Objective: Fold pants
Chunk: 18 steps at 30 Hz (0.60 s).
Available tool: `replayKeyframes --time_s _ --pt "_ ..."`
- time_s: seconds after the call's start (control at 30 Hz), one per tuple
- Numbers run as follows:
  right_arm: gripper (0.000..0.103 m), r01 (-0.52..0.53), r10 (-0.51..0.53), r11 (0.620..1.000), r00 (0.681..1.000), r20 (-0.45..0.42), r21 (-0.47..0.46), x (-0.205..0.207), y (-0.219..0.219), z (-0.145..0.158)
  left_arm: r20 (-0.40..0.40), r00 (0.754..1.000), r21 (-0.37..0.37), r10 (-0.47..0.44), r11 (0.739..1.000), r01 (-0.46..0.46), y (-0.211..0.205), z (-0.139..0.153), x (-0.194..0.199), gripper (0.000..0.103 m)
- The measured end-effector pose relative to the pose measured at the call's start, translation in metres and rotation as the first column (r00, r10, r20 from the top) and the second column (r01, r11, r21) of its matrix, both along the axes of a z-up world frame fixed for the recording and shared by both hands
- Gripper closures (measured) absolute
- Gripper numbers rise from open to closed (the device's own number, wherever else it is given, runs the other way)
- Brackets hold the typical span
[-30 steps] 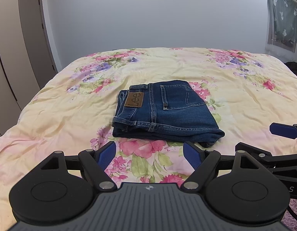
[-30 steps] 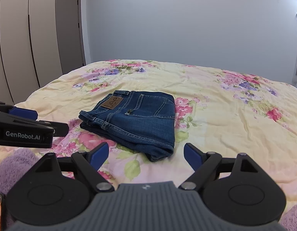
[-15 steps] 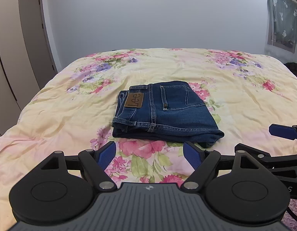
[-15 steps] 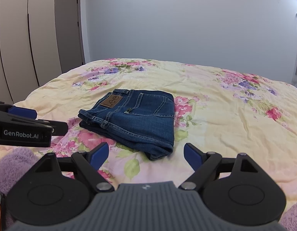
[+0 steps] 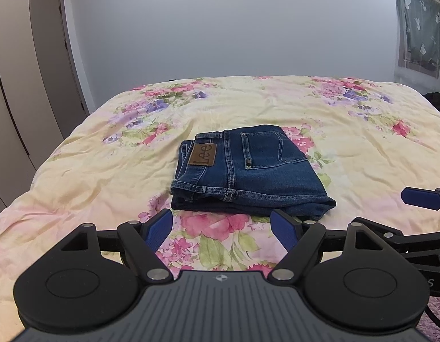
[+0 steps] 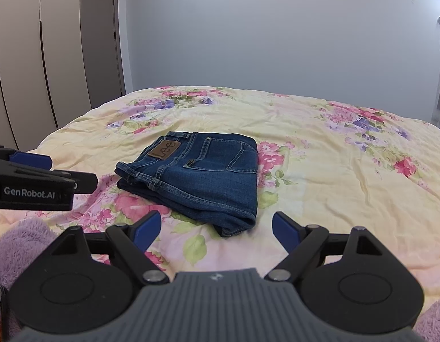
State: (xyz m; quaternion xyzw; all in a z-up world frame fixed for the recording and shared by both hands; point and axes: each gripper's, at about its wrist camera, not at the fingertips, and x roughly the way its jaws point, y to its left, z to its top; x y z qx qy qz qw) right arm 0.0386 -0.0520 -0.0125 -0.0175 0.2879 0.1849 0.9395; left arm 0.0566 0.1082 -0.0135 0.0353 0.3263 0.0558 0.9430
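The jeans (image 5: 248, 171) were seen lying folded into a compact stack near the middle of the bed (image 5: 362, 154), on the floral duvet, leather Lee patch (image 5: 203, 155) and back pocket facing up. The waistband end was turned toward the left side, the fold edge toward the right.

The left gripper (image 5: 221, 229) was held short of the stack's near edge, jaws spread wide, nothing between them. The right gripper (image 6: 211, 228) was likewise held off the near right corner — jaws wide apart, empty. No contact with the denim was visible in either view.

Folding was judged essentially done; what remained looked like a tidy-up or a clean withdrawal.

If a touch-up was wanted:
- the near right corner (image 6: 234, 228), where the layers bulged slightly, was best pressed flat rather than pinched
- any pinch was to be taken through all layers at once — a top-layer grab would likely peel the stack open
- both grippers were to be kept low and pulled back straight, so the soft duvet was not dragged under the stack.
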Motion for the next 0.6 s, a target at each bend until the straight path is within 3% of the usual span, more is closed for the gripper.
replayKeyframes --time_s 0.6 --pt "0.022 -0.002 0.002 1.000 1.000 -0.002 -0.001 0.0005 0.0008 -0.0010 0.009 1.000 0.003 -0.009 1.000 0.009 -0.0001 -0.0013 -0.0003 0.013"
